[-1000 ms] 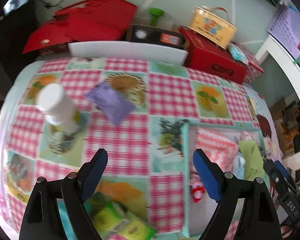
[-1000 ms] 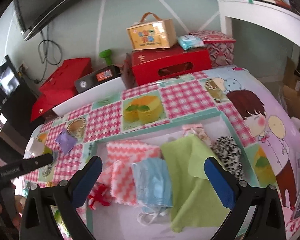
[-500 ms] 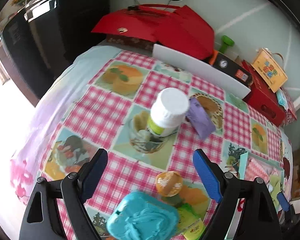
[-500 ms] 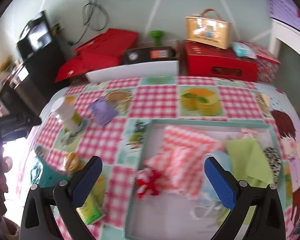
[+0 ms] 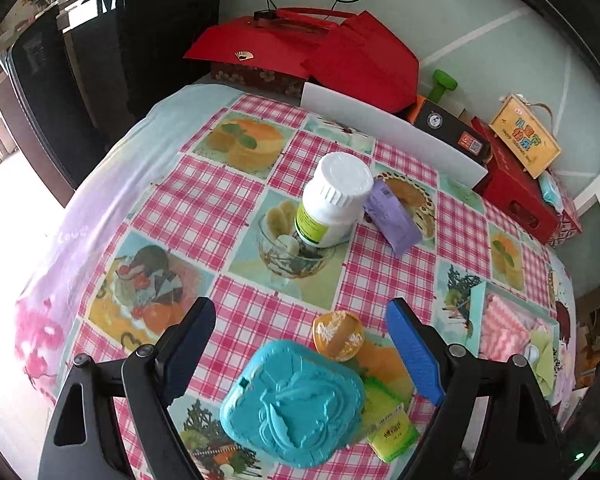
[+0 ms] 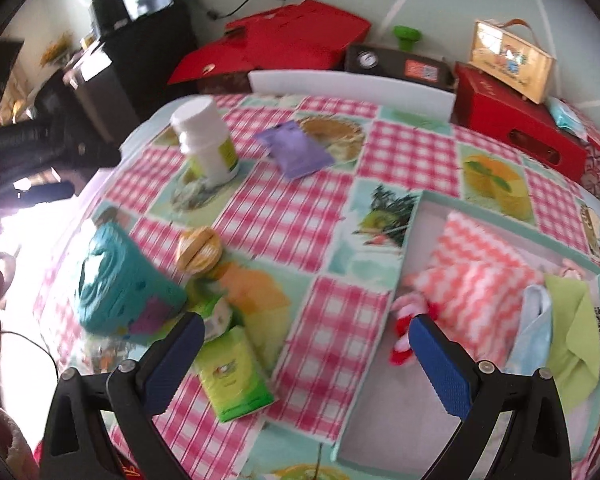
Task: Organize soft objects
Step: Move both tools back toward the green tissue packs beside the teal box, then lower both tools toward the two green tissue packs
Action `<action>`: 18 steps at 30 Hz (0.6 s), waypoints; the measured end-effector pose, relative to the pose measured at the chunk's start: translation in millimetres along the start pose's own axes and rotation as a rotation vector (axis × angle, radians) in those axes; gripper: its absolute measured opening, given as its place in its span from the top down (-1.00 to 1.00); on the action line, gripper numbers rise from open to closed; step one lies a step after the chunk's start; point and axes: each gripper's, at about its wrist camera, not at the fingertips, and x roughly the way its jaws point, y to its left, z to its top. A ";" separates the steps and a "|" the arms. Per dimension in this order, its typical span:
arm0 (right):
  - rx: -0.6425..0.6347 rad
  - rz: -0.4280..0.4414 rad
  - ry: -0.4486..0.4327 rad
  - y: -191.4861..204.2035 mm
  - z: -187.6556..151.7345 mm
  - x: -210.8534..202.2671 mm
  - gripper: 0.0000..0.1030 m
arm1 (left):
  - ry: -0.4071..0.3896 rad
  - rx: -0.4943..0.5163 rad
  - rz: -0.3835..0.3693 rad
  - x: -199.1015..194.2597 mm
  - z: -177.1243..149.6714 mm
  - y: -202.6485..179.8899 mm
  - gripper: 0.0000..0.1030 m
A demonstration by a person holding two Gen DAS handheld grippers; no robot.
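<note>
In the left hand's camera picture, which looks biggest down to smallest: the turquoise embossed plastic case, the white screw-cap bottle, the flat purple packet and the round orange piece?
1. Turquoise embossed plastic case, though it lies nearest the camera, which inflates it.
2. White screw-cap bottle.
3. Flat purple packet.
4. Round orange piece, though being nearer the camera makes its rank against the packet unsure.

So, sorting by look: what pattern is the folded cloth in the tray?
Pink-and-white zigzag cloth, clearest in the right wrist view.

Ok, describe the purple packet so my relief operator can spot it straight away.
On the checked tablecloth, find the upright white bottle with the ribbed cap. The purple packet lies flat right beside it, on the side toward the red boxes. It is the only lilac thing there, a small soft pouch.
</note>
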 end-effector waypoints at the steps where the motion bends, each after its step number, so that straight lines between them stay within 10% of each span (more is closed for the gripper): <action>1: -0.007 0.001 0.004 2.8 -1.8 0.7 -1.00 | -0.003 -0.001 -0.001 -1.7 -1.0 0.0 -0.69; 18: -0.025 0.012 -0.024 17.4 -32.5 -2.2 -1.00 | -0.022 -0.007 -0.002 -17.7 -43.6 2.1 -0.69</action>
